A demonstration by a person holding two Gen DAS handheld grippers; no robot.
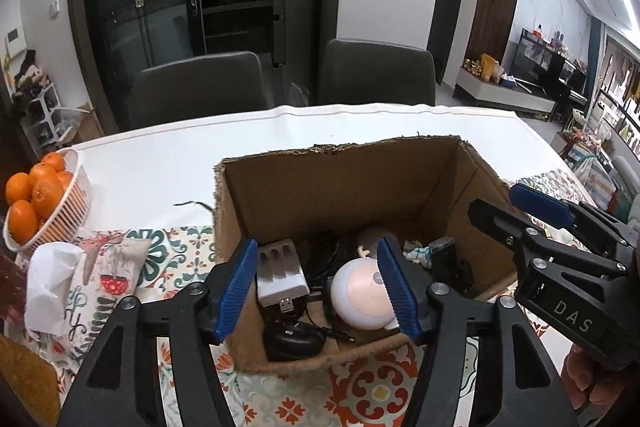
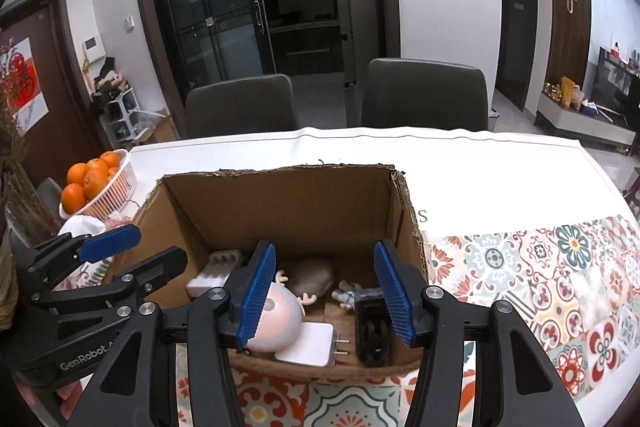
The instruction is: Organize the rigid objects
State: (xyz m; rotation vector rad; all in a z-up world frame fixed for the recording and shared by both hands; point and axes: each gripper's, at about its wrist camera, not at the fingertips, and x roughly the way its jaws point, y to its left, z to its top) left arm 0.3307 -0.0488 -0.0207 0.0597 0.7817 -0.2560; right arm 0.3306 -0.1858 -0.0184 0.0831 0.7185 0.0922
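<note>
While hovering over the cardboard box (image 1: 340, 187), left gripper (image 1: 318, 291) and right gripper (image 2: 324, 293) both released, grasping nothing; bodies lettered "DAS" and "GenRobot".

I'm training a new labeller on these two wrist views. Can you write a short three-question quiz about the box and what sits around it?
1. True or false: the cardboard box is open at the top, with things inside.
2. What fruit fills the white basket? A) lemons B) oranges C) apples
3. Fill in: the white plug adapter lies against the box's ____ wall.

Key
1. True. It holds a white battery charger, a round white lamp and other small items.
2. B, oranges.
3. Near. Its two prongs point right, towards a black device. Both the left gripper and the right gripper are poised over the box with fingers apart, holding nothing.
</note>
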